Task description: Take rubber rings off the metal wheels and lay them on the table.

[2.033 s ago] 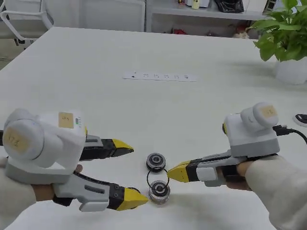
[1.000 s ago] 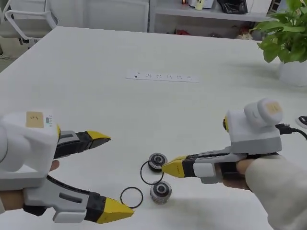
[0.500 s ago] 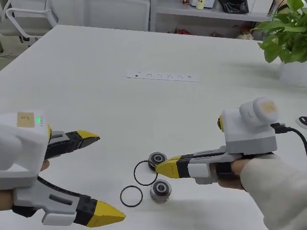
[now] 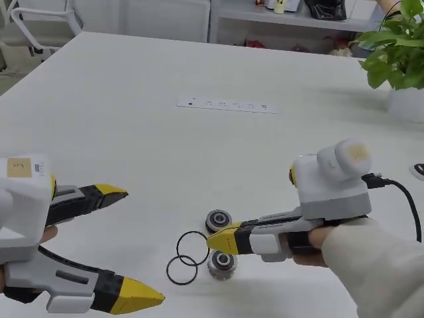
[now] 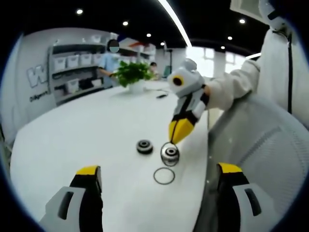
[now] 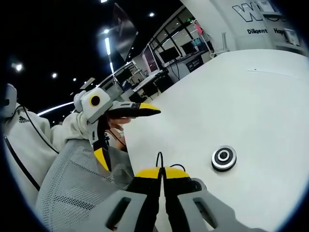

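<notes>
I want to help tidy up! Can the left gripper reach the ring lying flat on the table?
Probably yes. The left gripper is open and near the ring, with bare table between them. The right gripper, shut on the other ring, sits beyond, not in the path.

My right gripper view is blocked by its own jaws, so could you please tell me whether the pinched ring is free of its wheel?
Observer: Yes. In the head view the ring in the shut right gripper is beside the far wheel, around nothing.
Operator: Where is the other wheel?
Observer: The near wheel sits just beside your jaw tips, on the person's side.
Operator: Is any ring on the table yet?
Observer: One. A loose ring lies flat on the table, between the near wheel and the open left gripper.
</notes>
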Available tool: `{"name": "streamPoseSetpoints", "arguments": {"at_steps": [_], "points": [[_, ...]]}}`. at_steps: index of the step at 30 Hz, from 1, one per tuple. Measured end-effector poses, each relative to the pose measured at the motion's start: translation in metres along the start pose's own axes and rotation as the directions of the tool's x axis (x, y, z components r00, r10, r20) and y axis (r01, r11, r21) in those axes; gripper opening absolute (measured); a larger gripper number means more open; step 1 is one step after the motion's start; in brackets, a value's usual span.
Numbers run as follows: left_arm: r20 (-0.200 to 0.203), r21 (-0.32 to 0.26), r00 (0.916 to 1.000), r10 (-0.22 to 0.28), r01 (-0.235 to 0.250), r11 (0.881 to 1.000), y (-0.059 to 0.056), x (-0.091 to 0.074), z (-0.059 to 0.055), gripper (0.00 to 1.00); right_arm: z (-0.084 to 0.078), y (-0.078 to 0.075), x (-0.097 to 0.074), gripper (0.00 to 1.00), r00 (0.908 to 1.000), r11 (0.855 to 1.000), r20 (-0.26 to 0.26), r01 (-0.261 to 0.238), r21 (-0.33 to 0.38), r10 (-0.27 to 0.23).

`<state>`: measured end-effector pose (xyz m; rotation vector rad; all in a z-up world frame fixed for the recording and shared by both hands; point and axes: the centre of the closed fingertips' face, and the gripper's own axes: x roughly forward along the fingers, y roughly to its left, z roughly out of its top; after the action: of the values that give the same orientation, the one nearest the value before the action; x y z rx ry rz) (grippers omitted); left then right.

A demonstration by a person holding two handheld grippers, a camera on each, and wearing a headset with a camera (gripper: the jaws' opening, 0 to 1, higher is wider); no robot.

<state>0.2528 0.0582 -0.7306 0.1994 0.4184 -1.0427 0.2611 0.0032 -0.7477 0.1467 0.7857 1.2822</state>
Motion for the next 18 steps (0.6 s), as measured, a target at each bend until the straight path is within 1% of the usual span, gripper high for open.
{"name": "streamPoseSetpoints", "arguments": {"at_steps": [8, 18], "points": [[-0.011, 0.000, 0.9998, -0.016, 0.016, 1.000, -0.003, 0.001, -0.004, 1.00, -0.010, 0.004, 0.010, 0.00, 0.9989, 1.000, -0.047, -0.004, -0.020, 0.003], [-0.027, -0.002, 0.9989, -0.039, 0.039, 0.999, -0.008, 0.003, -0.008, 1.00, -0.022, 0.004, 0.018, 0.00, 0.9949, 0.999, -0.100, 0.003, -0.034, -0.007]]}}
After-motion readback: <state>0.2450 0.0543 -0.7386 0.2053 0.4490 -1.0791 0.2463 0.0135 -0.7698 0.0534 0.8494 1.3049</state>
